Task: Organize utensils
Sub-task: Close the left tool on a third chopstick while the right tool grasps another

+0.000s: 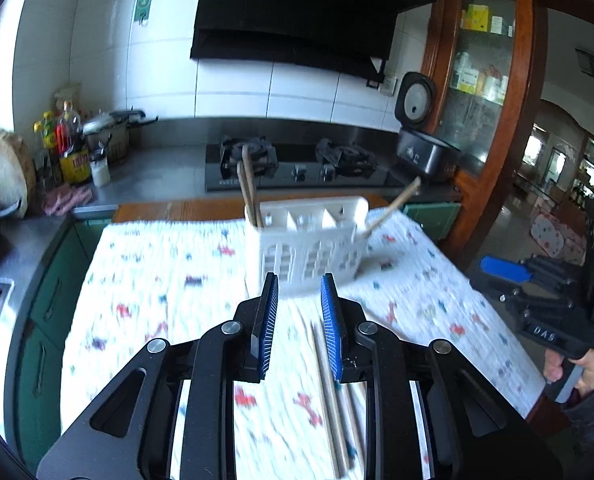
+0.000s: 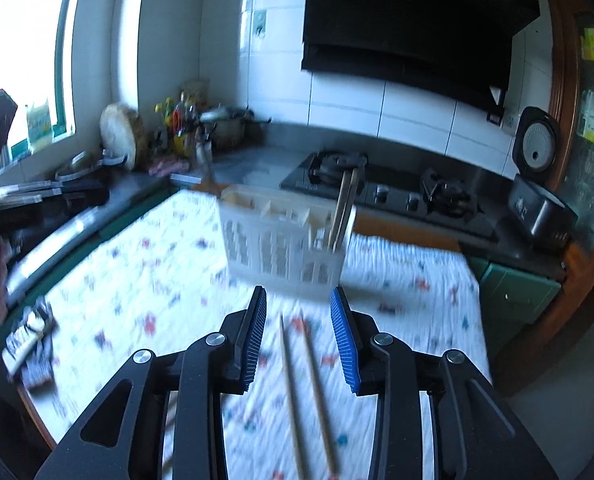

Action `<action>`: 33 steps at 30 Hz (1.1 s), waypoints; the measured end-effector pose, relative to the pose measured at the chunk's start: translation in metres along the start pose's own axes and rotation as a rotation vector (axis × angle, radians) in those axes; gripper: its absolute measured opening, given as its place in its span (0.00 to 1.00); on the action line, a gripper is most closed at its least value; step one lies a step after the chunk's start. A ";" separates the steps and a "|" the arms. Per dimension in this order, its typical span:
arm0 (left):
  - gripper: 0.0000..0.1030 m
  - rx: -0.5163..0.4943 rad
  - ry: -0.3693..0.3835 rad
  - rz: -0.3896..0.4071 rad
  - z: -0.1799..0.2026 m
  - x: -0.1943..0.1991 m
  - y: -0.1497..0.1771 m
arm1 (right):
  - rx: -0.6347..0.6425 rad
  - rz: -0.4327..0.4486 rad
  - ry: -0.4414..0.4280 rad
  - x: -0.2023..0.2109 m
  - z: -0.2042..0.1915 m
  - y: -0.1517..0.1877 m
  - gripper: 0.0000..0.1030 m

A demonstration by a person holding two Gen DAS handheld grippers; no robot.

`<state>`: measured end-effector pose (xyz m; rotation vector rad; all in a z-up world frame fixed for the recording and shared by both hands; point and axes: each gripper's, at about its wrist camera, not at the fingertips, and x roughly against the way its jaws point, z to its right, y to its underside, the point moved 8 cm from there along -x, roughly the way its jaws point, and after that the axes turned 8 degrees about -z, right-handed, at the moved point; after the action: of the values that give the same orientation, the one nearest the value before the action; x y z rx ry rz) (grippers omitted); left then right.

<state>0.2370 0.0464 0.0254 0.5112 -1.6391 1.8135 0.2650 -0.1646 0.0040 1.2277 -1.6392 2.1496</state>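
Nearest the right wrist camera, the right gripper (image 2: 299, 304) hung with its blue-padded jaws spread apart and nothing between them. Just beneath, a loose pair of wooden chopsticks (image 2: 307, 392) lay flat on the patterned tablecloth (image 2: 137, 280), their length running roughly along the line of the fingers, on the near side of the white utensil caddy (image 2: 285, 240). That alignment suggested the jaws were poised to drop around the pair, though no contact showed.

The left gripper (image 1: 299, 290) was likewise released and empty. In its view what looked like the same loose chopsticks (image 1: 329, 384) ran under its right-hand finger, short of the caddy (image 1: 309, 240). The right gripper's body, with the hand around its handle, showed at the right edge of that view, well to the right of the caddy.

Further off, the caddy stood upright on the cloth near the table's far edge, its top split into compartments. Two chopsticks (image 1: 249, 188) already stood on end in one end compartment, leaning slightly together, which is probably where the loose pair belonged. One more stick (image 1: 395, 204) slanted outward at the opposite end; motion blur made it unclear whether it sat inside the last compartment or only leaned on the rim.

Beyond the caddy ran the steel counter with a two-burner gas stove (image 1: 297, 164). To the stove's right stood a black rice cooker (image 1: 421, 148) with its lid raised, and to the stove's left a cluster of bottles (image 1: 63, 136).
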 end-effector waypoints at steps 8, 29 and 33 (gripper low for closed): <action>0.22 0.042 0.010 -0.050 -0.004 -0.008 0.065 | -0.016 -0.058 -0.026 -0.022 -0.005 0.080 0.32; 0.27 0.064 0.034 -0.207 -0.001 -0.041 0.169 | -0.044 -0.273 -0.033 -0.094 0.002 0.165 0.11; 0.27 0.041 0.057 -0.237 0.012 -0.055 0.176 | -0.032 -0.271 -0.019 -0.094 0.001 0.165 0.08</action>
<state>0.1562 0.0192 -0.1388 0.6381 -1.4402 1.6732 0.2314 -0.1974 -0.1800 1.3754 -1.4137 1.9459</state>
